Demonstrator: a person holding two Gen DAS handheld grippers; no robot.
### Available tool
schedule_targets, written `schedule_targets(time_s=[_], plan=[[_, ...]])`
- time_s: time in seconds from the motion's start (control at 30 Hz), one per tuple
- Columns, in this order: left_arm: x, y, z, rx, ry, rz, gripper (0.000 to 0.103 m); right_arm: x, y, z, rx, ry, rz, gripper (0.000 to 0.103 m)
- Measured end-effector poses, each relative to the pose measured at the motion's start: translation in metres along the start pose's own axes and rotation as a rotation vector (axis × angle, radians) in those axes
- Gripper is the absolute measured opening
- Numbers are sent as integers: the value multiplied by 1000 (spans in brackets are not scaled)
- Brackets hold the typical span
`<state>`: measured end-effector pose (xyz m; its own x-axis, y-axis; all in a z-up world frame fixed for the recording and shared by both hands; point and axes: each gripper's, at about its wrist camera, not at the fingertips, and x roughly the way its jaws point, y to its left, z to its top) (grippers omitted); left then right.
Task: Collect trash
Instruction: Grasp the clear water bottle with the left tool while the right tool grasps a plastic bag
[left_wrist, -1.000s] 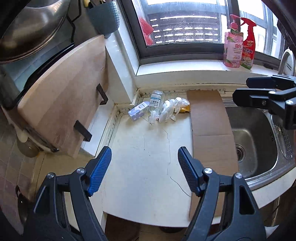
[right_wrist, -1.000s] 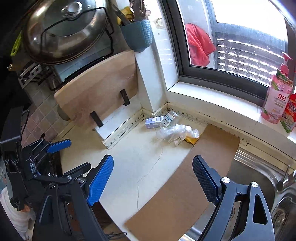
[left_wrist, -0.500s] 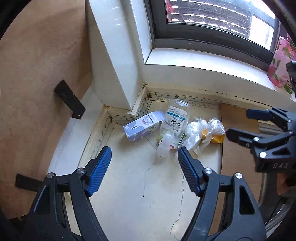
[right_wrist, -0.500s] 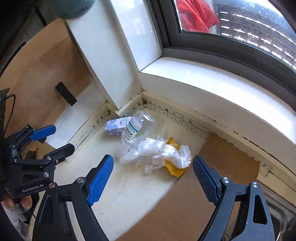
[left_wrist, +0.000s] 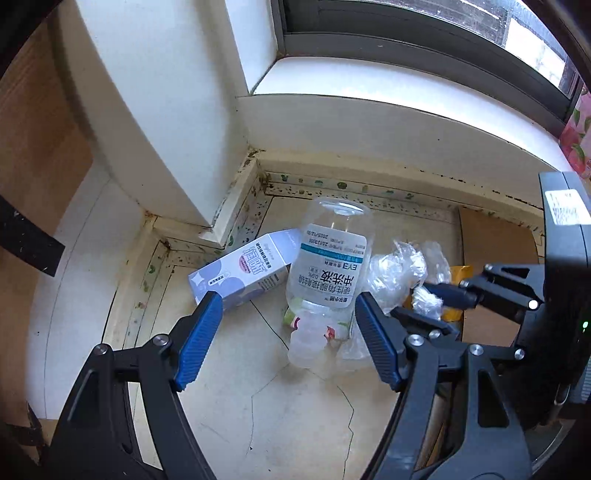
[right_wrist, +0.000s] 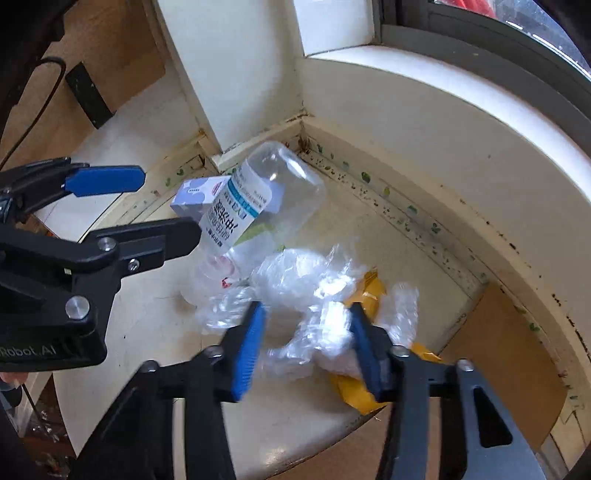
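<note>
The right gripper (right_wrist: 304, 345) has just been closing, and its 2 blue pads now flank the crumpled clear plastic (right_wrist: 314, 299) on the counter (right_wrist: 147, 332). The left gripper (left_wrist: 286, 332) stands open, its jaws straddling the clear bottle (left_wrist: 325, 277), beside the small carton (left_wrist: 240, 275).
</note>
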<state>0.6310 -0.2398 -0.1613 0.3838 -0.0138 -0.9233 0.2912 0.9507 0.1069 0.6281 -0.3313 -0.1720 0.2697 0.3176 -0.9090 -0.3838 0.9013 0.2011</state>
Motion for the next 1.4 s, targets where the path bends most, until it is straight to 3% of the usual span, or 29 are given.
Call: schedule_targets(time_s=[0.03, 0.13, 0.3, 0.5, 0.57, 0.87, 1.17, 1.4], plan=[[5, 0, 1, -1, 5, -6, 72, 4, -1, -3, 3, 9, 12, 17], [10, 1, 4, -17, 18, -20, 72, -1, -8, -10, 27, -26, 49, 13], [29, 8, 7, -68, 41, -52, 72, -23, -25, -24, 116, -95, 117, 11], [45, 2, 6, -97, 62, -99, 71, -29, -38, -39, 192, -120, 167, 11], [47, -2, 5, -99, 59, -116, 54, -31, -44, -39, 227, -125, 196, 10], [41, 3, -6, -138, 16, -134, 51, -37, -40, -42, 268, -147, 241, 10], [-5, 18, -41, -129, 13, -104, 50, -70, -20, -53, 290, -178, 279, 10], [-74, 21, -98, -98, -10, -123, 50, -116, 20, -73, 268, -228, 289, 10]])
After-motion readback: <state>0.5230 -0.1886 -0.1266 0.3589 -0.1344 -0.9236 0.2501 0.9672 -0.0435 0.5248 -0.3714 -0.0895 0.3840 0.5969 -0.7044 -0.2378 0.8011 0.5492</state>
